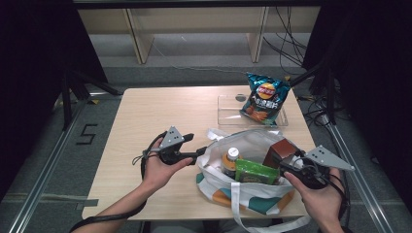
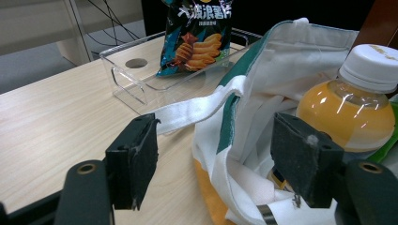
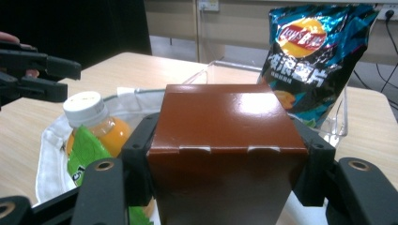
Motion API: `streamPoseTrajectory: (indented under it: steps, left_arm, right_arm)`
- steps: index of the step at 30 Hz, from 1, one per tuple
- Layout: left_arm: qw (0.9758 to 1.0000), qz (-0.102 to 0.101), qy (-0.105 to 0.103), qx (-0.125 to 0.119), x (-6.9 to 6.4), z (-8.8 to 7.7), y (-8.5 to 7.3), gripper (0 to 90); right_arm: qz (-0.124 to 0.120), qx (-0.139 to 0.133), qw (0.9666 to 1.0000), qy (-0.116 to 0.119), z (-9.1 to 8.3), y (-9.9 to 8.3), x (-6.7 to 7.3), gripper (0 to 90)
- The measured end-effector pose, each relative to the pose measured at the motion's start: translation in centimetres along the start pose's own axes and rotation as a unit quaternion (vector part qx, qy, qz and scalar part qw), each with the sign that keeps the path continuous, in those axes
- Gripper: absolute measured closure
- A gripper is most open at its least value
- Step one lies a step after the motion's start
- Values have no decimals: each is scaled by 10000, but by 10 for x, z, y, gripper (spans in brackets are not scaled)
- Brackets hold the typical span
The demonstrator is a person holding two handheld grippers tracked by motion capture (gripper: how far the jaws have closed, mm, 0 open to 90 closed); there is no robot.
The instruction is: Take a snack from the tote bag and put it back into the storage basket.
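A white tote bag (image 1: 252, 138) with teal and orange patches lies open at the table's near edge. Inside it stand an orange drink bottle (image 1: 231, 162) with a white cap and a green packet (image 1: 256, 172). My right gripper (image 1: 285, 163) is shut on a glossy brown box (image 1: 280, 149), held upright over the bag's right side; both pads press its sides (image 3: 225, 122). My left gripper (image 1: 201, 153) is at the bag's left rim. Its jaws stand wide apart (image 2: 219, 159), with white fabric and a strap (image 2: 197, 110) between them, unpressed. The bottle (image 2: 349, 110) is just beyond its right pad.
A blue crisp bag (image 1: 265, 97) leans upright in a clear plastic tray (image 1: 228, 104) at the table's far right. The light wooden table (image 1: 155, 116) is bare on the left and middle. Shelving and cables lie behind, and dark stands flank the table.
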State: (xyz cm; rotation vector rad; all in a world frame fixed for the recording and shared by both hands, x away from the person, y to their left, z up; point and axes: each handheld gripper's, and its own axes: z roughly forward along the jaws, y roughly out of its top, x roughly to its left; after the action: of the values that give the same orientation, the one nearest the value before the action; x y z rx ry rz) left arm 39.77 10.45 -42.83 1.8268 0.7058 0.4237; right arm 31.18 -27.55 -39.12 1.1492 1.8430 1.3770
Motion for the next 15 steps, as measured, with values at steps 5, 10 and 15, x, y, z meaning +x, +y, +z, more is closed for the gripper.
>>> streamPoseTrajectory:
  steps: [5,10,15]
  left_arm:
    - [10000,-4,6,-4,0,0,0,318]
    - [10000,9,1,-2,1,0,0,318]
    - [10000,-4,-25,-27,1,0,0,318]
  right_arm:
    - [54,-137,9999,-73,-1,4,-1,390]
    - [146,-99,9998,-70,-5,10,-4,390]
    - [103,-214,9997,-112,-5,14,-7,390]
